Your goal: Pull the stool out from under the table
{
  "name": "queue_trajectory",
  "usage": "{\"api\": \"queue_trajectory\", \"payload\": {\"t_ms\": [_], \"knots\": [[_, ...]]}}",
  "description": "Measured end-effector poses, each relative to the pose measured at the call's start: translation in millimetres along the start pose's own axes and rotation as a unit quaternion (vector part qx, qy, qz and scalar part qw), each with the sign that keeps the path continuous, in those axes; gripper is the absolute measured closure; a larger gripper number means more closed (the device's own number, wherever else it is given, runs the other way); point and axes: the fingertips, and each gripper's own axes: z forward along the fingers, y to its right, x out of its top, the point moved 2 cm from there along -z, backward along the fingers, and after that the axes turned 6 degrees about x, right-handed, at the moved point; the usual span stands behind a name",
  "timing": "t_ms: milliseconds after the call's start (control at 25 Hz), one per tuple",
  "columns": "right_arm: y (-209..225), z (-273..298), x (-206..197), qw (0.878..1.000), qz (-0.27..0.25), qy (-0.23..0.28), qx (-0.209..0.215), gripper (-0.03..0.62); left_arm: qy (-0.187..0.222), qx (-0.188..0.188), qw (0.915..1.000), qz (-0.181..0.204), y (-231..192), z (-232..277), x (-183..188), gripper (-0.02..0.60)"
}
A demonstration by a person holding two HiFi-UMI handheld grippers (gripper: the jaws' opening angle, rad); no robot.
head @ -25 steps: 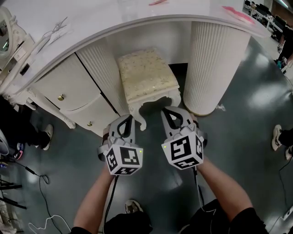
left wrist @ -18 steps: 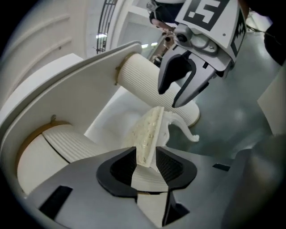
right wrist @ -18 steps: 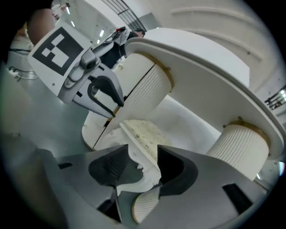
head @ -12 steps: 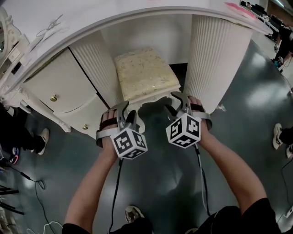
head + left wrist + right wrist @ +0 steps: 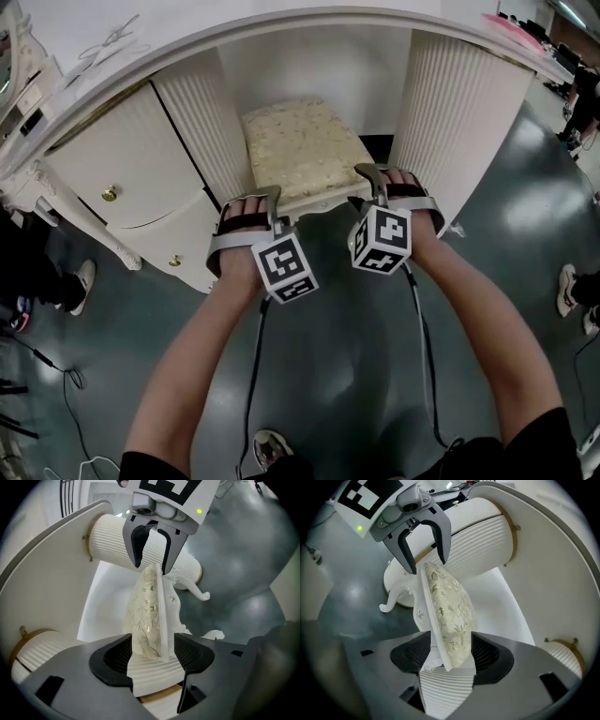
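Cream padded stool with white carved legs (image 5: pixel 305 150) sits tucked under the white curved table (image 5: pixel 234 17), between its fluted columns (image 5: pixel 450 122). The jaws of the left gripper (image 5: pixel 150 654) and right gripper (image 5: pixel 449 657) have just been opening. They stand apart around the near seat edge, not squeezing. I'd clamp both evenly, then pull straight back, level.

The stool (image 5: pixel 302 150) is cream with gold floral print (white frame), the table (image 5: pixel 455 112) ribbed white.
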Motion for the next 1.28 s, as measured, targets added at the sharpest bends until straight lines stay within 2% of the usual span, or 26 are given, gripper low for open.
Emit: {"api": "queue_trajectory", "payload": {"t_ms": [160, 280, 360, 480, 600, 760, 880, 960, 1080, 1280], "knots": [[-11, 7, 9, 0.998, -0.064, -0.001, 0.026, 0.350, 0.015, -0.001, 0.9999, 0.000, 4, 6, 18, 0.254], [-27, 10, 10, 0.994, -0.102, 0.000, 0.027, 0.322, 0.018, 0.000, 0.9996, 0.021, 7, 10, 26, 0.228], [-37, 17, 7, 0.992, -0.123, -0.010, 0.008, 0.302, 0.020, 0.002, 0.9991, 0.038, 13, 11, 28, 0.216], [-41, 28, 9, 0.983, -0.176, -0.023, -0.056, 0.279, 0.019, 0.020, 0.9983, 0.051, 16, 15, 27, 0.216], [-38, 36, 14, 0.979, -0.169, -0.015, -0.111, 0.269, 0.023, 0.050, 0.9960, 0.071, 17, 18, 30, 0.216], [-43, 46, 11, 0.979, -0.150, -0.031, -0.136, 0.256, 0.025, 0.113, 0.9910, 0.067, 12, 24, 39, 0.193], [-40, 52, 8, 0.974, -0.165, -0.048, -0.150, 0.256, 0.002, 0.133, 0.9875, 0.084, 6, 26, 38, 0.150], [-38, 56, 6, 0.974, -0.163, -0.049, -0.150, 0.255, 0.000, 0.140, 0.9854, 0.097, 5, 25, 36, 0.135], [-37, 59, 7, 0.974, -0.155, -0.048, -0.155, 0.256, -0.001, 0.139, 0.9857, 0.096, 9, 26, 35, 0.137], [-41, 59, 6, 0.974, -0.159, -0.051, -0.153, 0.257, 0.002, 0.122, 0.9880, 0.095, 17, 24, 35, 0.137]]}}
